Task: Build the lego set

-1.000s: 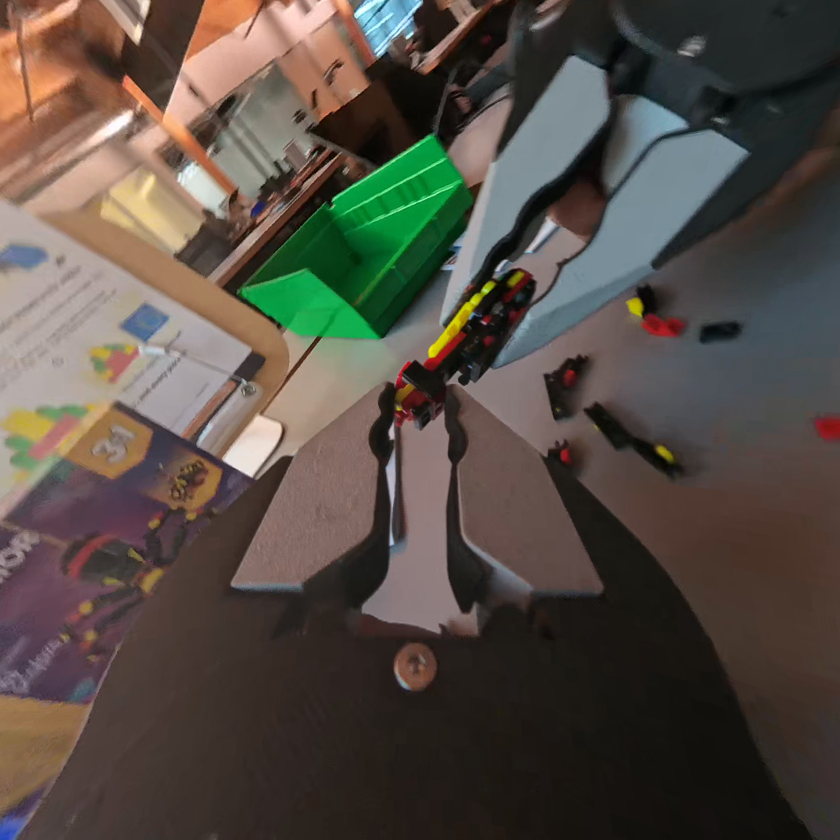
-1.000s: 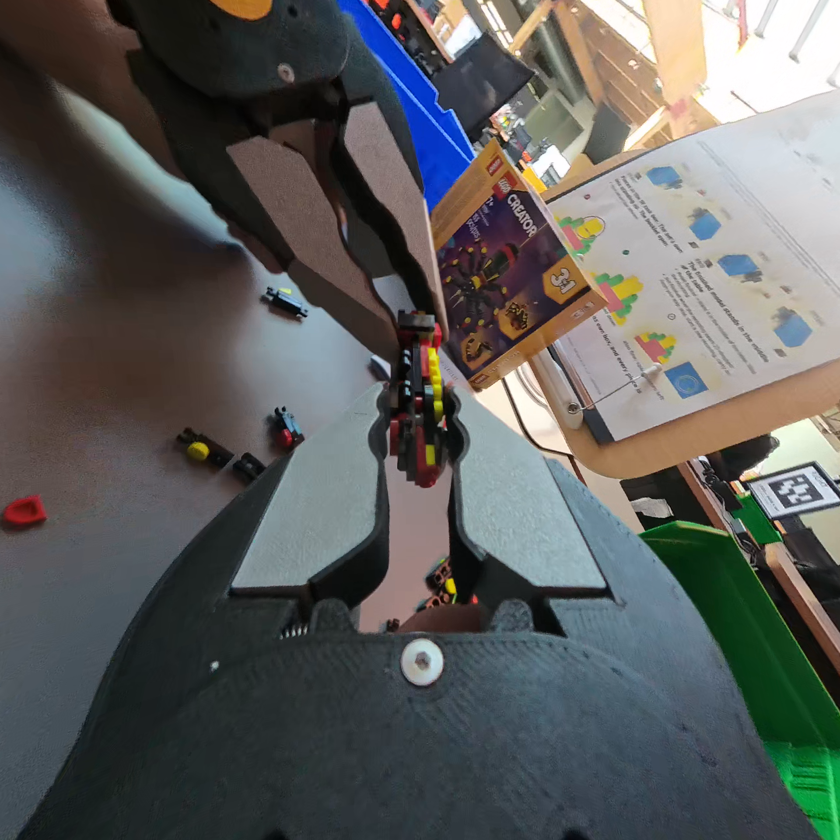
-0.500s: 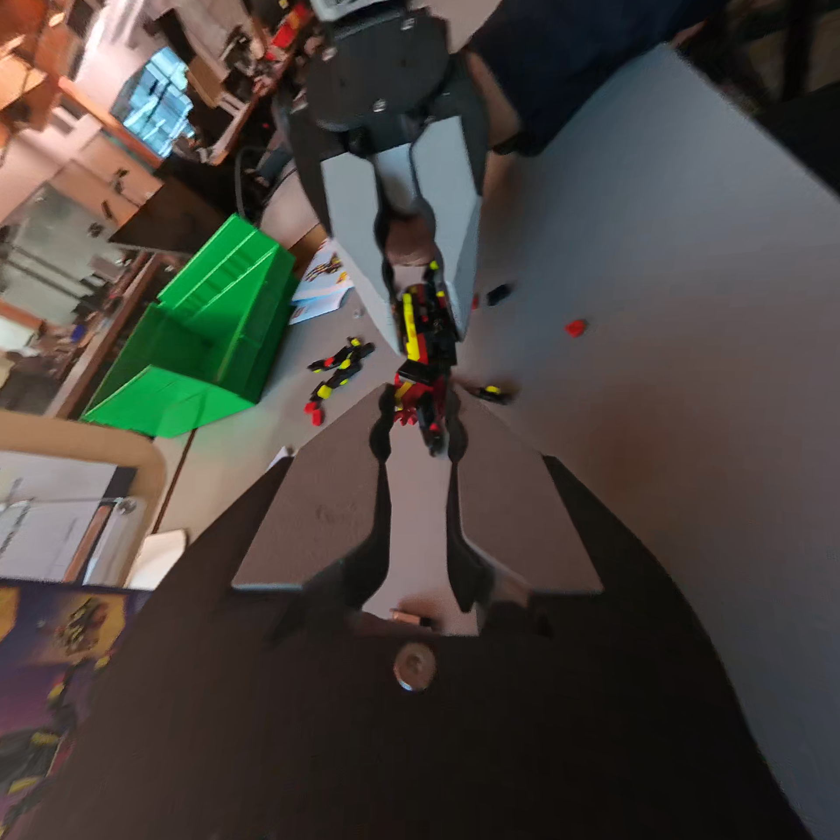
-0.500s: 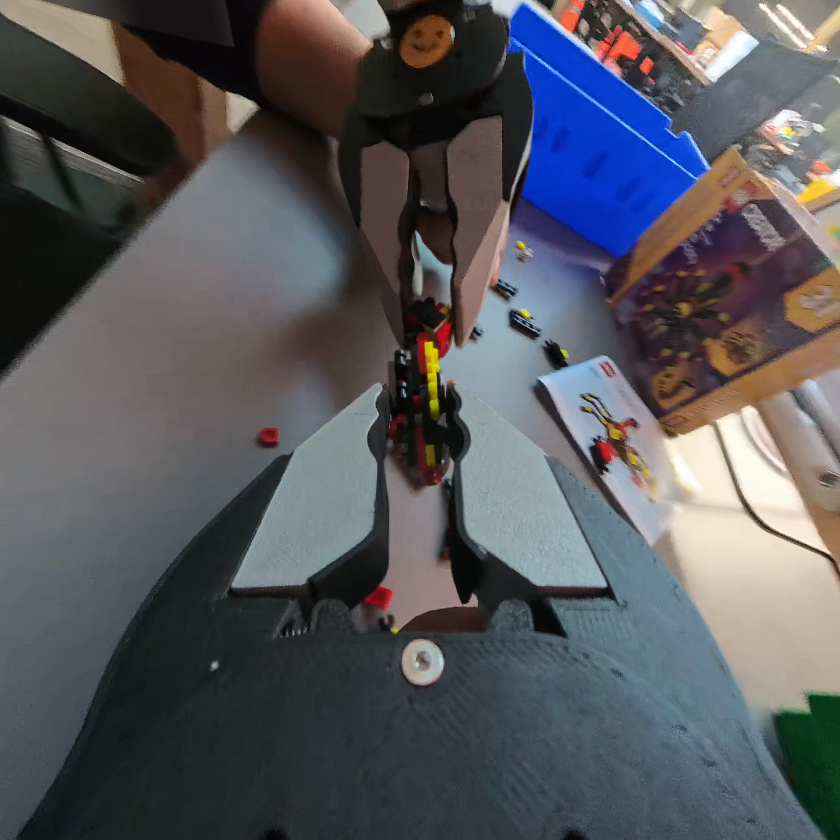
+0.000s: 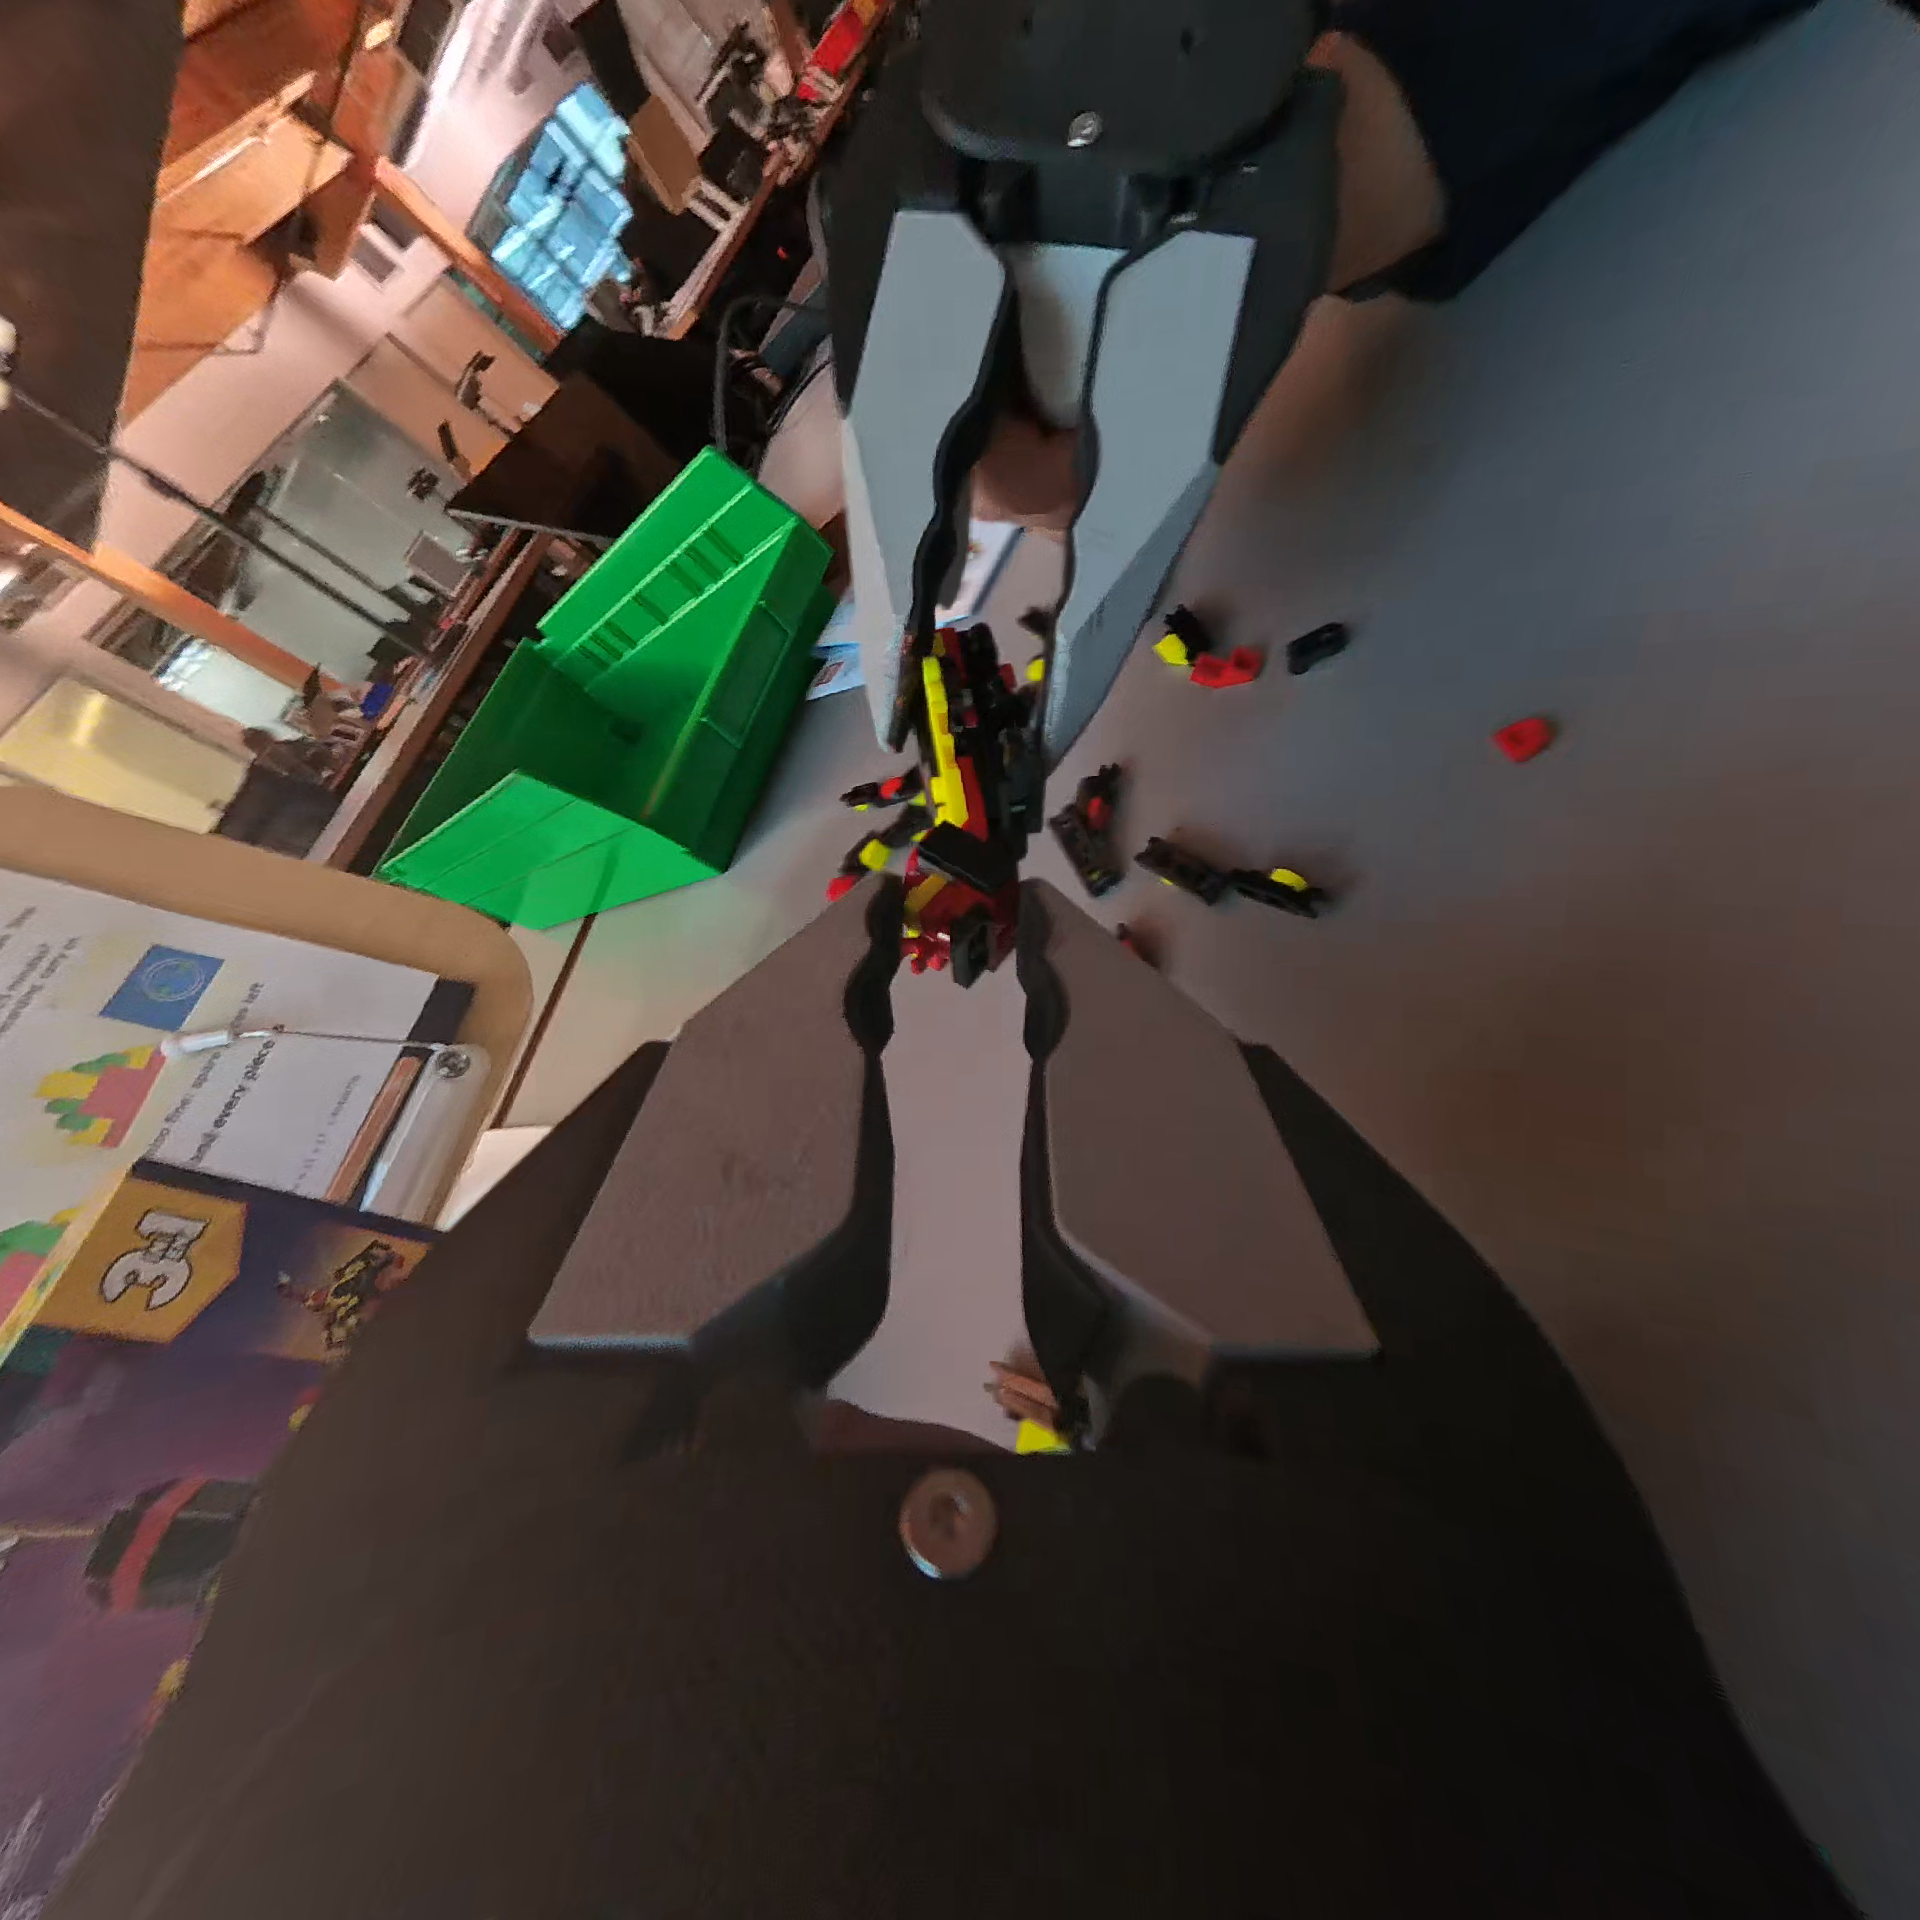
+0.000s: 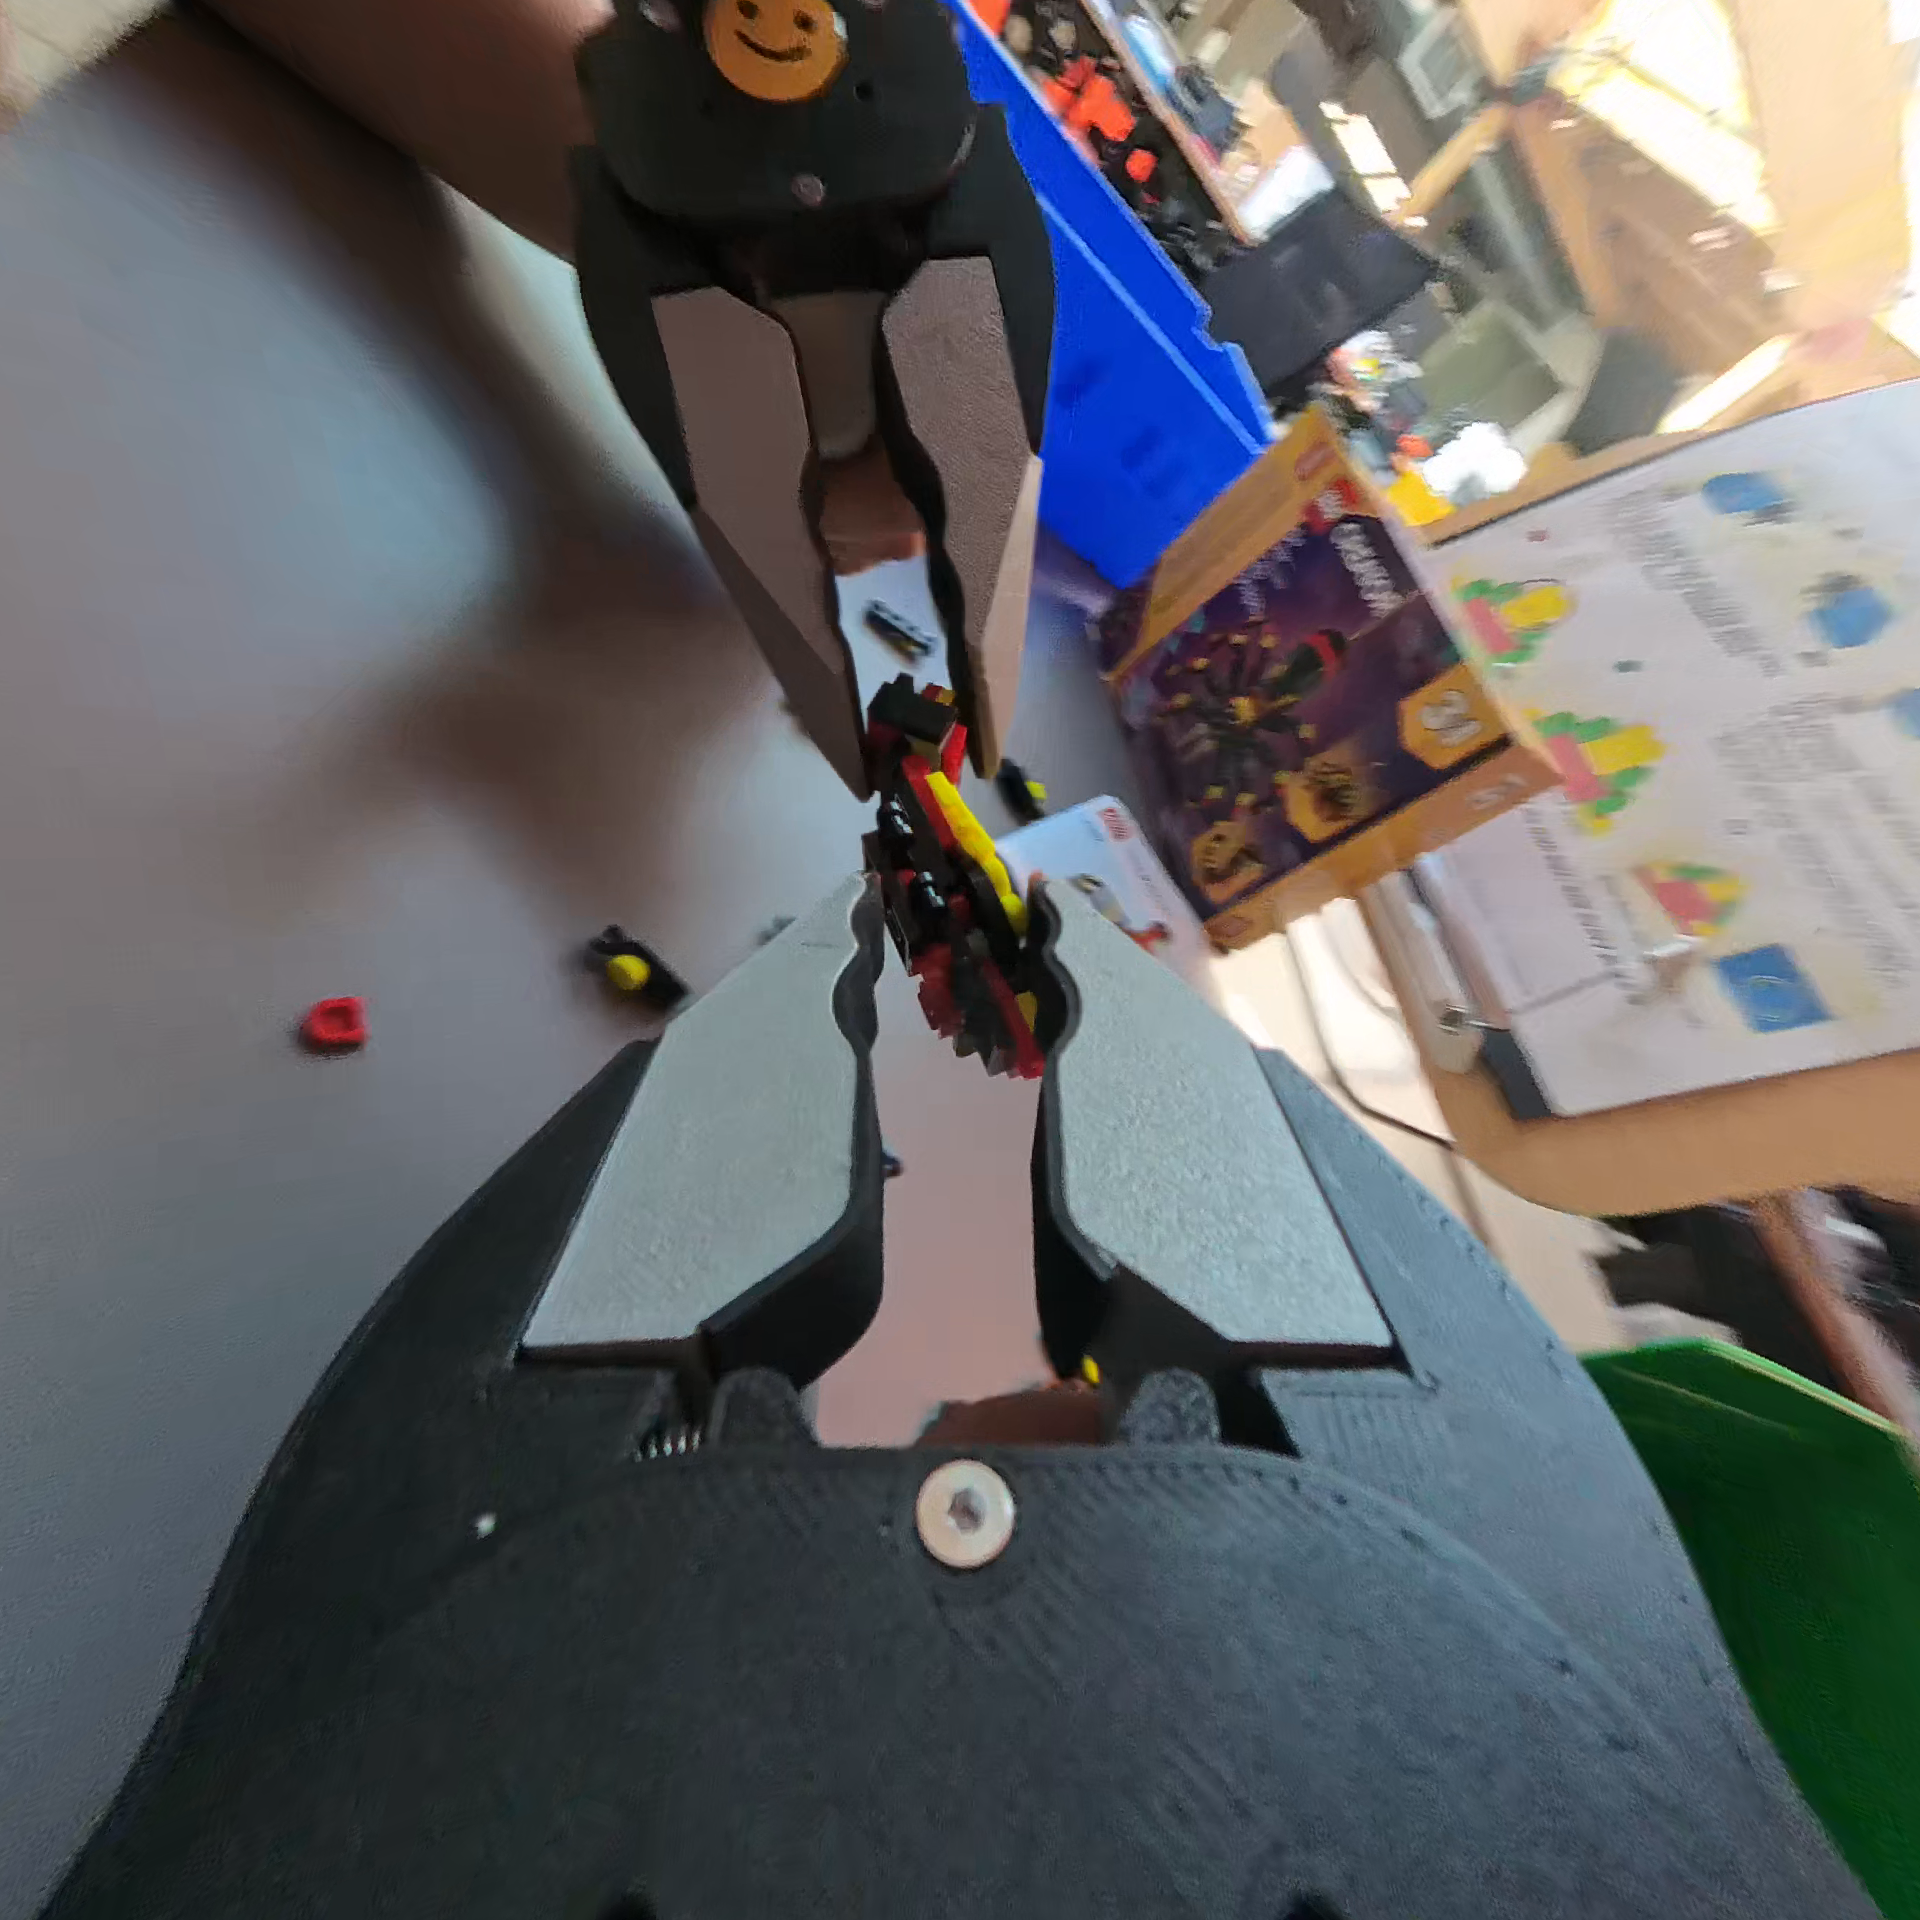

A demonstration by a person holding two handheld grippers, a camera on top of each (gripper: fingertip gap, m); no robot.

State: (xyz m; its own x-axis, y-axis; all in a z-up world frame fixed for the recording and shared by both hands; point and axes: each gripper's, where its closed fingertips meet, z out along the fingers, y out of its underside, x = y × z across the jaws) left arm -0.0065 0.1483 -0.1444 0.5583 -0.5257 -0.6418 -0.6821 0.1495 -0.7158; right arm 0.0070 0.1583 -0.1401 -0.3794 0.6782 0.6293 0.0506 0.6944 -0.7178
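Red, black and yellow brick model [image 6: 940, 883] hangs above the grey surface [image 6: 260, 623], each end clamped: left hand-held gripper [image 5: 951, 925] and right hand-held gripper [image 6: 951, 935] both pinch it, narrowly parted, apparently bracing it. Loose bricks [image 5: 1226, 873] lie below.

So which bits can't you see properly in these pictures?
- Left wrist view: brick model's far end hidden between the right gripper's fingers; unclear whether they press it.
- Left wrist view: loose pieces blurred.
- Left wrist view: toy box cut off by the edge.
- Right wrist view: green bin cut off by the edge.
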